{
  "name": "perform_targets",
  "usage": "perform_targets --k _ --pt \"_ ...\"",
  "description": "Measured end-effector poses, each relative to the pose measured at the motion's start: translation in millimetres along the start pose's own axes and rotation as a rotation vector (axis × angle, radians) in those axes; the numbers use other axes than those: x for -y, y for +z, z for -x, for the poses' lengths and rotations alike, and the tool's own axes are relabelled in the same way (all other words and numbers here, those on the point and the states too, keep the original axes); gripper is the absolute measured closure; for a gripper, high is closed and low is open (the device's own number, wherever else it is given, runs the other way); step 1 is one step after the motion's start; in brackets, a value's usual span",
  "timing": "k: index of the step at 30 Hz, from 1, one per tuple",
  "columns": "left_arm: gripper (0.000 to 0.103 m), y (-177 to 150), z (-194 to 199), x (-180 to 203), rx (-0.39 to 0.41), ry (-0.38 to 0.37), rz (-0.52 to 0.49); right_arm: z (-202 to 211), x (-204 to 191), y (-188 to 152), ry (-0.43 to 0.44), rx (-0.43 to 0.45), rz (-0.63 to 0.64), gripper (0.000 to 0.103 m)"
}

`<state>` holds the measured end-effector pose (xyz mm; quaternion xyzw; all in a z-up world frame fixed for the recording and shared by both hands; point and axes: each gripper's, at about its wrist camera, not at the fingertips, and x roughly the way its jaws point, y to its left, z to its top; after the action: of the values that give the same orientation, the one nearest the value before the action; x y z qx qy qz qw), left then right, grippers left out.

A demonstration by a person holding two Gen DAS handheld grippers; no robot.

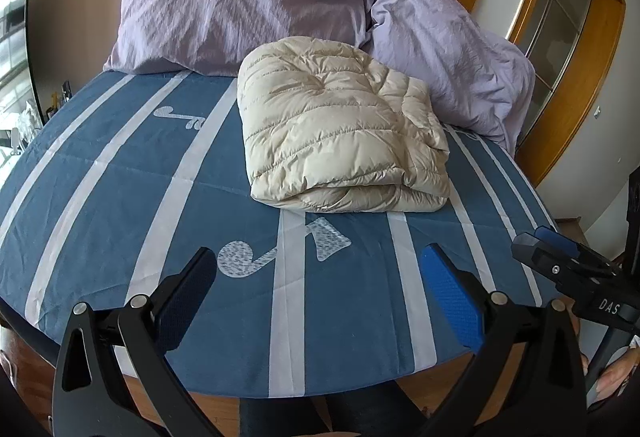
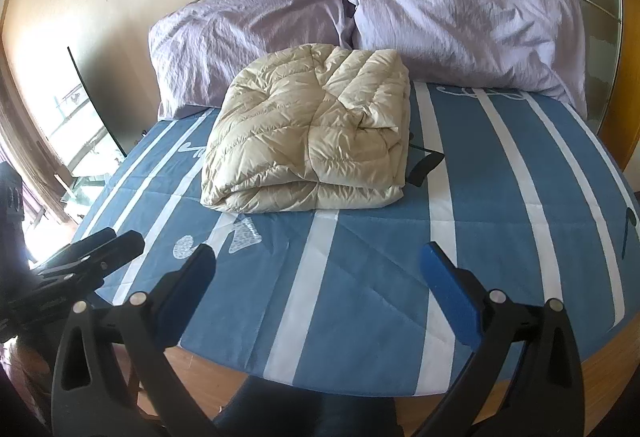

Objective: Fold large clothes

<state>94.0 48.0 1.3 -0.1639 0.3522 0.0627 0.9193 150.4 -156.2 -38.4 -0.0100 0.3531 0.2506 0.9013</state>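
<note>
Well — left gripper [image 1: 320, 269] and right gripper [image 2: 318, 269] wide apart, empty.

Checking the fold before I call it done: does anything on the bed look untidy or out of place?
One thing: a black strap loop pokes out from under the right edge of the folded cream quilted down jacket, onto the blue-and-white striped bedspread. Otherwise the bundle looks compact.

Bare blue-and-white striped bedsheet [image 2: 360, 277] is left before the folded beige quilted down jacket [image 2: 312, 133]; behind it, passage is blocked by two lilac pillows [image 2: 460, 17].
</note>
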Motion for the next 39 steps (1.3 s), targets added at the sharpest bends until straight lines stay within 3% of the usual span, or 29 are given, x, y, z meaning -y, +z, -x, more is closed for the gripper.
perform_targets --k 39 --pt "0.001 2.6 0.8 7.5 0.004 -0.041 -0.007 -0.2 -6.3 0.4 0.022 -0.004 0.003 0.002"
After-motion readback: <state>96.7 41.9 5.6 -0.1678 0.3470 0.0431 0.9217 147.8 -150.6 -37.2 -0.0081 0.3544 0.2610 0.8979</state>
